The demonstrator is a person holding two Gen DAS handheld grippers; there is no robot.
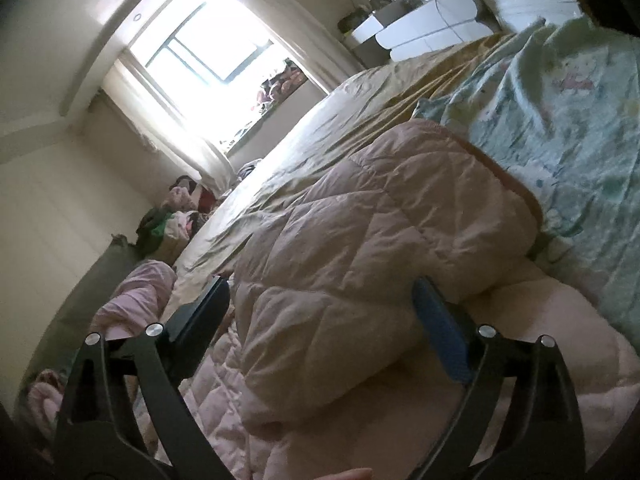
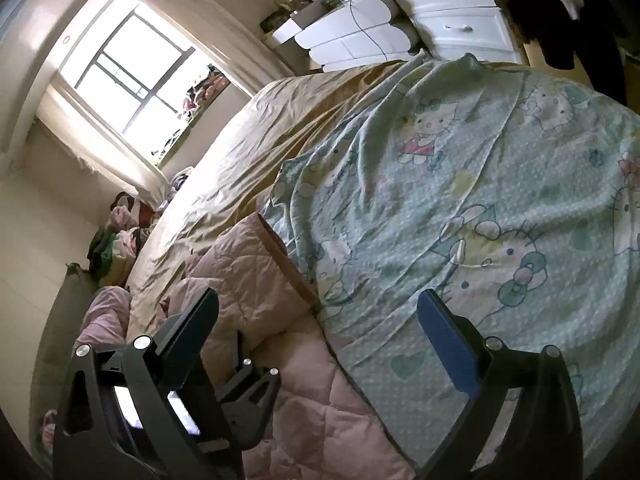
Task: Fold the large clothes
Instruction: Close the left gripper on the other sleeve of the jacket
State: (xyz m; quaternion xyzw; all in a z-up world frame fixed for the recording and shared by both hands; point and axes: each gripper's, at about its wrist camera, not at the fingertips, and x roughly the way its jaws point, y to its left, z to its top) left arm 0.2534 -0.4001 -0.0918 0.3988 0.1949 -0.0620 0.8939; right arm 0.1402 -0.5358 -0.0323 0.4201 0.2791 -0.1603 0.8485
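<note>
A pink quilted comforter (image 1: 360, 240) lies bunched and folded over on the bed; it also shows in the right wrist view (image 2: 248, 280). A pale green cartoon-print sheet (image 2: 460, 200) lies spread beside it, also in the left wrist view (image 1: 560, 128). My left gripper (image 1: 320, 300) is open, its fingers on either side of the comforter's fold, holding nothing. My right gripper (image 2: 316, 312) is open and empty above the line where the comforter meets the sheet. The left gripper's body (image 2: 244, 396) shows low in the right wrist view.
A tan bedsheet (image 1: 320, 128) covers the bed. A bright window (image 1: 200, 48) is on the far wall. A white dresser and cluttered desk (image 2: 420, 12) stand beyond the bed. Piled clothes (image 2: 116, 236) lie by the wall at left. Dark garments (image 2: 572, 20) hang at upper right.
</note>
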